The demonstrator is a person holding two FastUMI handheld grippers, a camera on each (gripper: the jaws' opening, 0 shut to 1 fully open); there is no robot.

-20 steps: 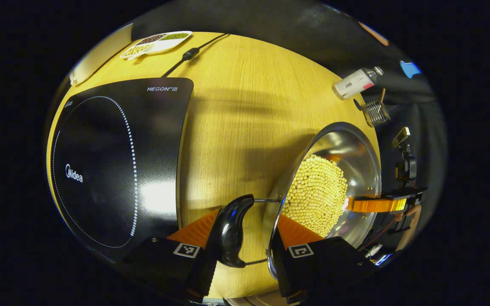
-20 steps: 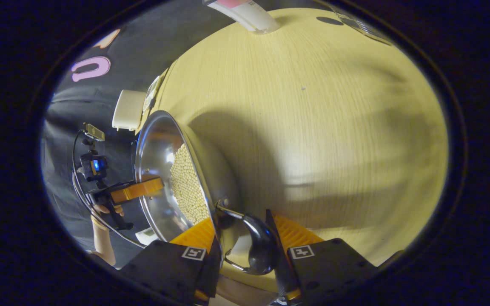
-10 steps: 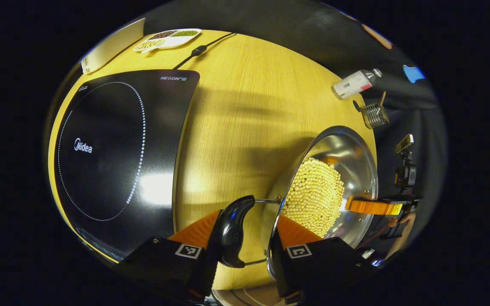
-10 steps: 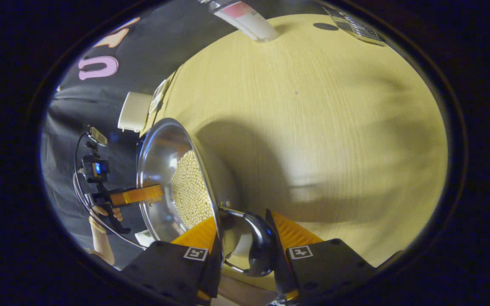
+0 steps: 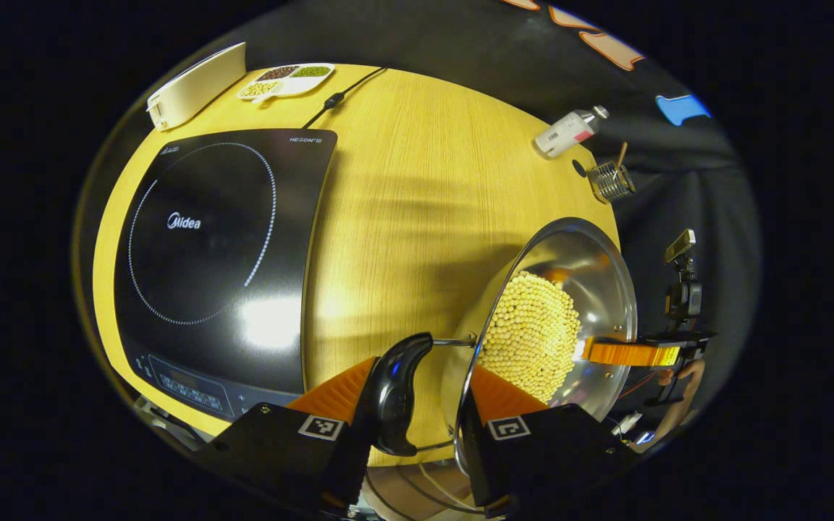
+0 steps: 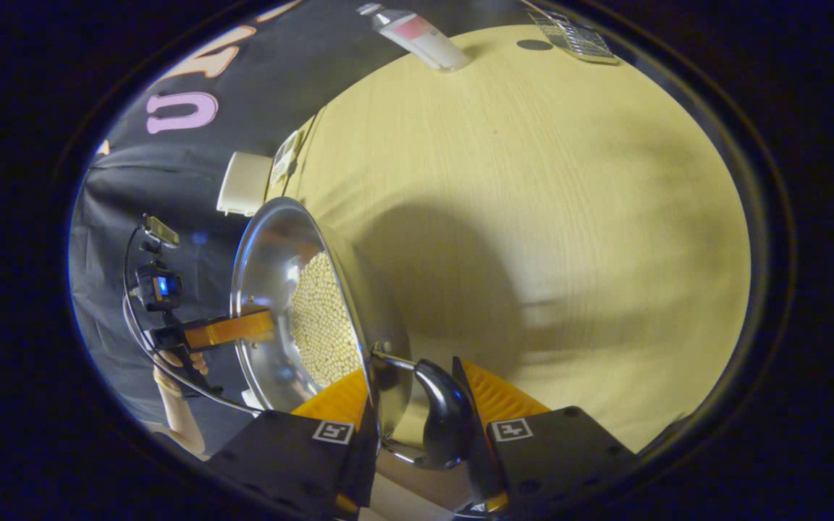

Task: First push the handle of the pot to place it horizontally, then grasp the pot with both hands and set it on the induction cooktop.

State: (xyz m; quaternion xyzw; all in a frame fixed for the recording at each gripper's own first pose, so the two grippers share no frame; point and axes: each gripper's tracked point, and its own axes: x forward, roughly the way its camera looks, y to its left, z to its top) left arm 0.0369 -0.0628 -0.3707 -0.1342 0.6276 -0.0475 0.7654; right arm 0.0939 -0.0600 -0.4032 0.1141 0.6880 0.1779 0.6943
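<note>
A steel pot [image 5: 598, 282] holding pale beans [image 5: 533, 336] hangs tilted above the wooden table [image 5: 417, 202], to the right of the black induction cooktop [image 5: 207, 246]. In the left gripper view my left gripper [image 5: 417, 394] is shut on the pot's black side handle [image 5: 395, 394], with the rim just inside its right finger. Across the pot, the right gripper [image 5: 627, 352] holds the far side. In the right gripper view my right gripper [image 6: 417, 405] is shut on the other black handle [image 6: 442, 423]; the pot [image 6: 272, 268] stands to its left and the left gripper [image 6: 232, 329] beyond it.
At the table's far edge lie a white bottle [image 5: 569, 130] and a small wire basket [image 5: 611, 181]. Behind the cooktop sit a white dish of beans [image 5: 287, 76], a white box [image 5: 196, 83] and the cooktop's cord [image 5: 337, 98]. A hand [image 6: 171, 362] holds the left gripper.
Both grippers have risen with the pot held between them; the table and cooktop look smaller and farther off, and the cooktop's control strip has come into sight.
</note>
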